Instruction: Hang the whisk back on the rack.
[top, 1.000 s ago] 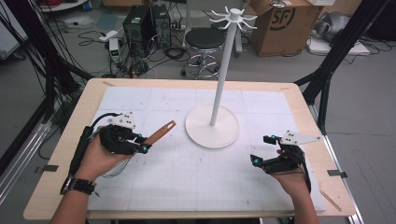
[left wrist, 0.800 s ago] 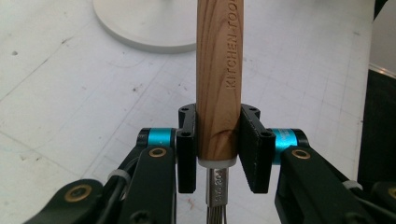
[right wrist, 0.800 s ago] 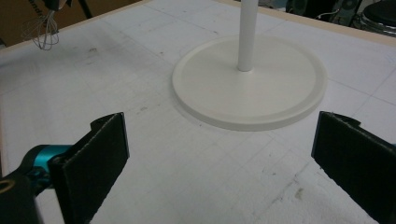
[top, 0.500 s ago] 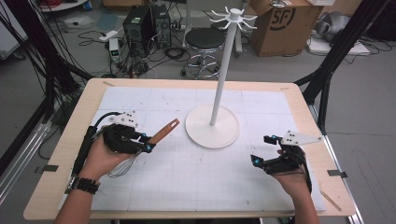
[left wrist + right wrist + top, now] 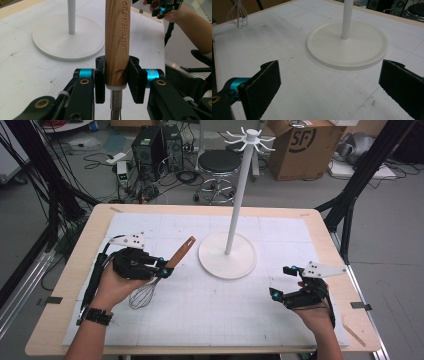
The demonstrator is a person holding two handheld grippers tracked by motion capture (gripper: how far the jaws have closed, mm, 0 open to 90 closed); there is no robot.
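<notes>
One whisk (image 5: 165, 272): turned wooden handle, smooth grain, lettering "KITCHEN-TOO…" burnt along it, metal ferrule below, thin wire loops at the far end. The left gripper (image 5: 162, 268) has its two black jaws clamped on the lower end of the handle just above the ferrule (pads flat against the wood on both sides, no gap seen in the left gripper view). In the high view the handle points toward 1 o'clock from the gripper, the wire loops hang toward 7 o'clock over the mat beside the left hand (image 5: 112, 285). One white stand (image 5: 228, 255): round, flat, raised-rim base, slim straight pole, a crown of short hooked arms on top; matte white finish. It sits near table centre, at about 2 o'clock from the whisk, handle tip near the base rim but apart from it. The right gripper (image 5: 282, 281) rests at 4 o'clock of the base, jaws spread wide with nothing between them; the right gripper view shows bare mat between them. White gridded mat (image 5: 225, 310), scuffed with small dark specks, covers one light wooden table (image 5: 330, 227); wood border shows on all four sides. Open mat runs between the two grippers and along the near edge.
</notes>
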